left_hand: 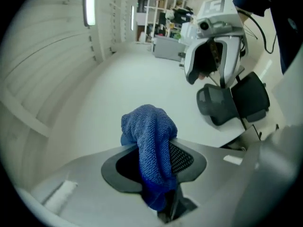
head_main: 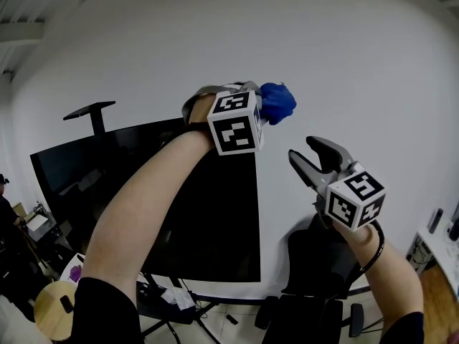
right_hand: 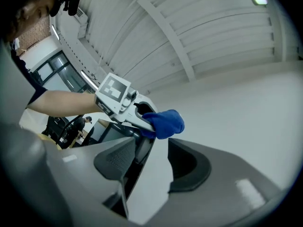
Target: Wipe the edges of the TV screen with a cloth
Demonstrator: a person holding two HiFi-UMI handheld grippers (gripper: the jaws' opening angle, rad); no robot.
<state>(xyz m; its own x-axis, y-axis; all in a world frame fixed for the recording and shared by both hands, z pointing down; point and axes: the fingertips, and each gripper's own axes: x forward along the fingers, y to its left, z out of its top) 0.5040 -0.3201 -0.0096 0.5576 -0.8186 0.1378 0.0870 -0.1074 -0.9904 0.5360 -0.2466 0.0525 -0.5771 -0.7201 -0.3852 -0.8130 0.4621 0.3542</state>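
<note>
White wall (head_main: 358,41) is backing everything, with the dark TV screen (head_main: 215,221) standing in front of it.

Far left of the TV, a person (head_main: 6,206) is standing at the frame edge. A round wooden stool (head_main: 54,310) is sitting below the TV's lower left corner.

Left gripper (head_main: 264,107) is reaching up at the TV's top right corner. Its jaws are clamping down on the blue cloth (head_main: 277,102), and the wad is bulging out past the tips. Cloth is sitting just above and right of that corner. Can't tell if it's touching the bezel.

Right gripper (head_main: 310,155) is hanging right of the TV, off the panel, with jaws spread and nothing between them. Black office chair (head_main: 315,278) is sitting below it, beside the TV's lower right corner.

Progress, my read: wiping is at most getting going at the top right corner. Nothing on the bezel is showing which edges are done, no streaks and no dust line. I'm treating all four edges as pending: top, right side, bottom, left. Right gripper isn't contributing to the task at the moment.
</note>
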